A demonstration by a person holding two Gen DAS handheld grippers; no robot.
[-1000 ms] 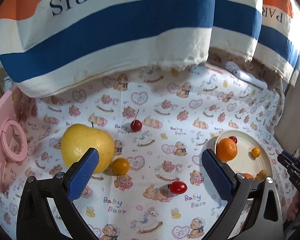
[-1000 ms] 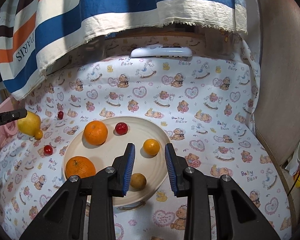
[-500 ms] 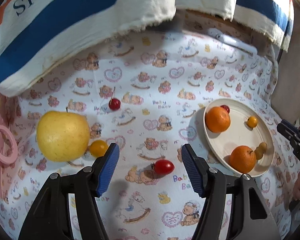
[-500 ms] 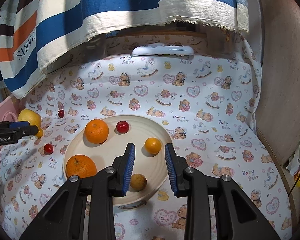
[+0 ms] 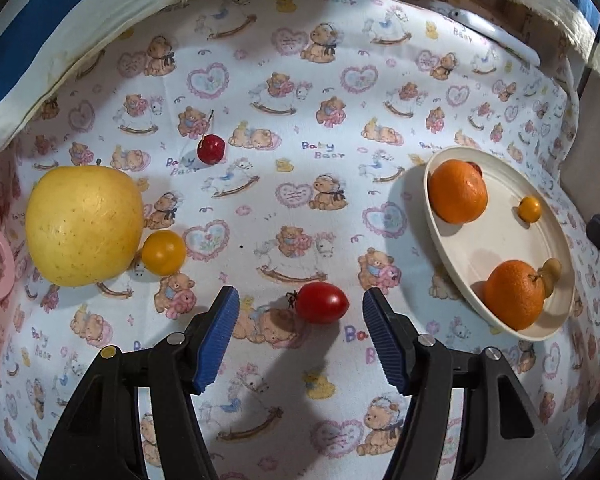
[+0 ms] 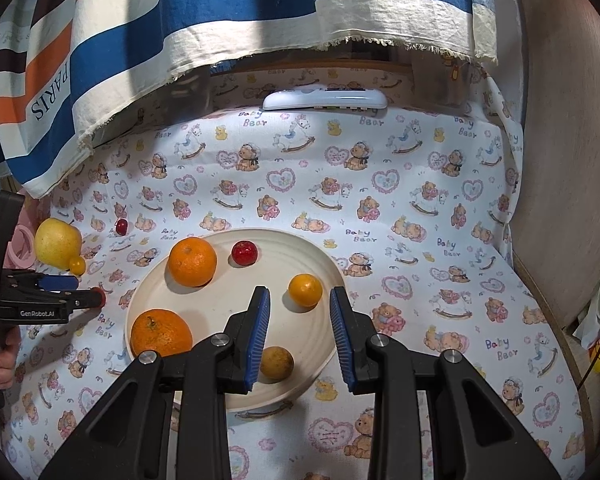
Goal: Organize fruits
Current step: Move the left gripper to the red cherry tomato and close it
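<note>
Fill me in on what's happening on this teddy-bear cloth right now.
Fruit is being gathered onto the round cream plate, which already holds two oranges and three small fruits. The left tongs are open around the small red oval tomato on the cloth, not yet gripping it. The right tongs hover open and empty over the plate. The big yellow apple waits outside.

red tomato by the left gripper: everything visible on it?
The red cherry tomato is small, oblong, glossy and smooth, with a dark dried calyx at its left end. It lies on its side on the bear-print cloth, outside the plate, between the open left gripper fingers, touching neither. Only the cloth touches it.
</note>
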